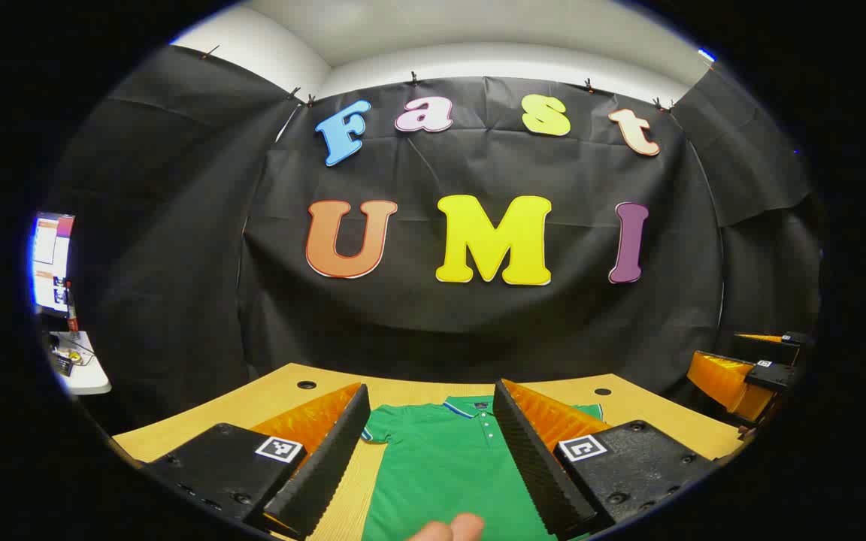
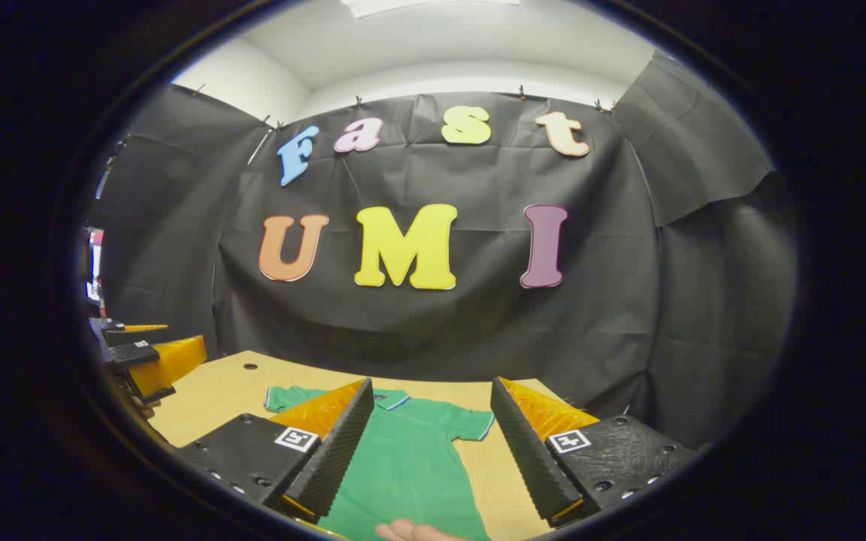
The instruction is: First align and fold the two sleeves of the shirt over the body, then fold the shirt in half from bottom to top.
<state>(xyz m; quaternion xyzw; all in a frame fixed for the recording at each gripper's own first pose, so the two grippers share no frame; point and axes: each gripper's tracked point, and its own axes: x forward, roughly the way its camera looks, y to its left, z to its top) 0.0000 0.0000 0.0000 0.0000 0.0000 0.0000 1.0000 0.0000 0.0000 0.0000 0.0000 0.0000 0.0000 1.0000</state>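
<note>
Sleeves are lying unfolded: the green polo shirt [image 1: 440,466] is spread flat on the wooden table [image 1: 267,398]. Left gripper [image 1: 433,443] and right gripper [image 2: 429,439] are hovering above it, jaws apart, holding nothing. Next move, I judge: descending to one sleeve [image 2: 470,422].

Wooden table [image 1: 267,406], green shirt [image 1: 440,466] spread flat

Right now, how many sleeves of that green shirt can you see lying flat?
2. In the right gripper view, one sleeve spreads out left of the collar and the other sleeve right, both unfolded on the table.
</note>
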